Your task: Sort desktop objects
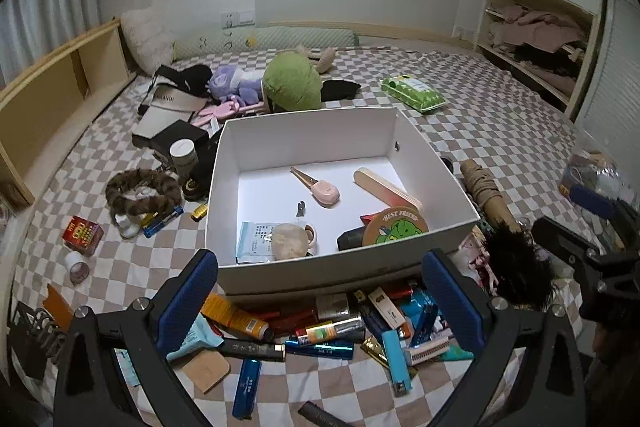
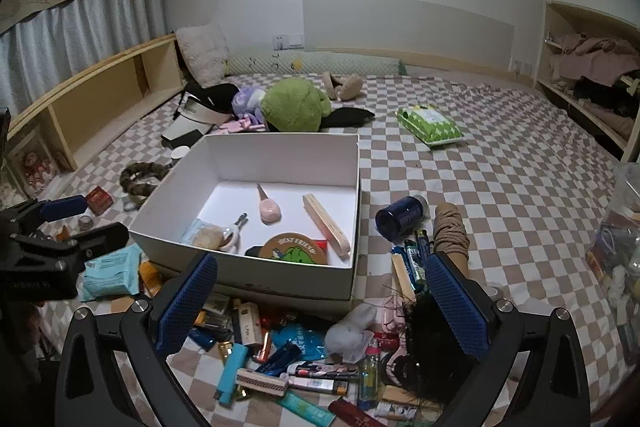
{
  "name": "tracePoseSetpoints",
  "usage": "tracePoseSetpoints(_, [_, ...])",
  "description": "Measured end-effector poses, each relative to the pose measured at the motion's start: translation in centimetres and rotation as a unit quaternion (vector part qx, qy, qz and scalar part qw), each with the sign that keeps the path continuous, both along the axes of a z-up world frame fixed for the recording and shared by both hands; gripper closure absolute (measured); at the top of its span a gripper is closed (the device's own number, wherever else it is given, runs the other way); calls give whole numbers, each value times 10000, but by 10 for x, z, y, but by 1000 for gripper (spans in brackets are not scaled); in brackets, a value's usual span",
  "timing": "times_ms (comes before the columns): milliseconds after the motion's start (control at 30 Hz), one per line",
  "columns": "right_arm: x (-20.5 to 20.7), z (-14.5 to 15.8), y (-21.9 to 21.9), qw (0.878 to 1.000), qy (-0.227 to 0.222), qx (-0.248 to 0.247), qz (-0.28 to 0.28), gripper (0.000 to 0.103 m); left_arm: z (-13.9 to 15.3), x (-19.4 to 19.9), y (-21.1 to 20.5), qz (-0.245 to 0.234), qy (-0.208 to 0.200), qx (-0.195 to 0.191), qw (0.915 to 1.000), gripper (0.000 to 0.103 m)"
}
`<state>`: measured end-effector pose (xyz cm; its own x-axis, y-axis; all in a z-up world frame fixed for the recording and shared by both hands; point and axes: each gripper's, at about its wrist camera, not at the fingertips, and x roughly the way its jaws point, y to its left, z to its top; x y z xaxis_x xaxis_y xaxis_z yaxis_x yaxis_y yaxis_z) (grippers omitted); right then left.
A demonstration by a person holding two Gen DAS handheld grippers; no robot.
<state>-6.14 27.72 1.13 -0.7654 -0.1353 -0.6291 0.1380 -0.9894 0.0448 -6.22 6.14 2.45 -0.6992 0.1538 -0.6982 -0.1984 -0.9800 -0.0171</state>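
While over the clutter (image 1: pixel 320 339), both claws, left claw (image 1: pixel 320 291) and right claw (image 2: pixel 320 291), agape before the box's near rim (image 1: pixel 336 267).

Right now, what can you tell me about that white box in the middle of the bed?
The white box looks like cardboard, rectangular, open-topped, with a small round hole in one side wall. It sits upright on the checkered bedspread. Inside lie pink scissors, a pale wooden stick, a round coaster with a green cartoon animal, a blue-white packet and a few other small things. Lighters and tubes crowd its near wall. Neither gripper touches it.
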Motion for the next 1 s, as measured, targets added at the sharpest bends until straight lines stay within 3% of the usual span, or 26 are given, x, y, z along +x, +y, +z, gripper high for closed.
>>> tracePoseSetpoints(200, [19,7,-4,9998,165,-34,56,0,8,24,0,24,252,-80,9996,0])
tracePoseSetpoints(567, [41,2,-12,9997,235,42,83,0,9,47,-12,46,288,88,9995,0])
tracePoseSetpoints(1000, [55,-3,-16,9998,149,-56,100,0,0,68,-19,101,323,-124,9993,0])
